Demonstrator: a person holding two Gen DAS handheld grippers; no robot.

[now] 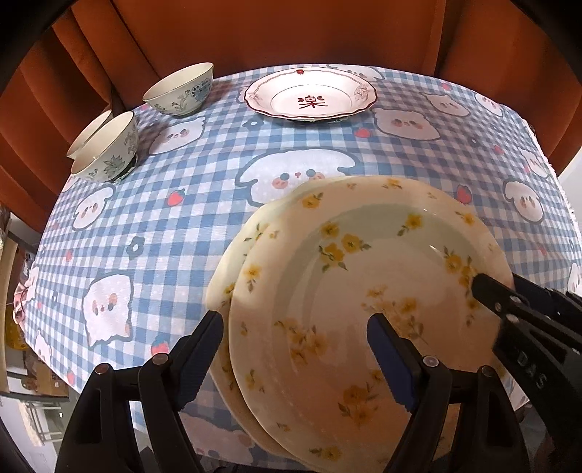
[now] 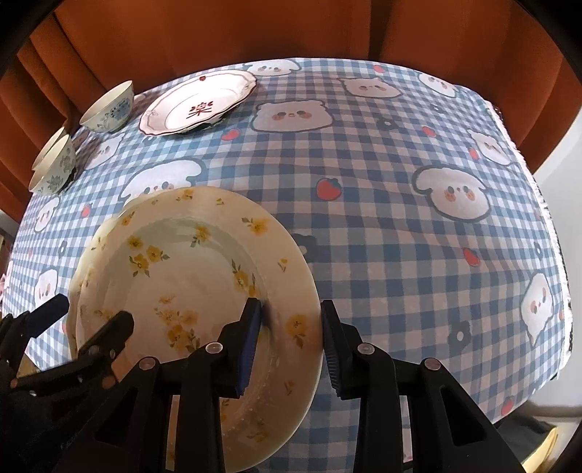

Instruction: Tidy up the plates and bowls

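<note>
- Two cream ceramic plates with yellow flowers, stacked at the near edge of the blue-checked cartoon tablecloth (image 2: 382, 233): upper floral plate (image 1: 363, 291) tilted over lower floral plate (image 1: 232, 262).
- Left gripper (image 1: 294, 345) spread wide, straddling the left rims of both plates, without clamping.
- Right gripper (image 2: 291, 338) parted, one finger above and one beyond the upper plate's right rim.
- Farther back: white scalloped plate with a red character (image 1: 311, 95), beside three pale green patterned bowls (image 1: 180, 89), two nested (image 1: 105, 149).
- Behind, rust-orange curtain (image 2: 254, 32).
</note>
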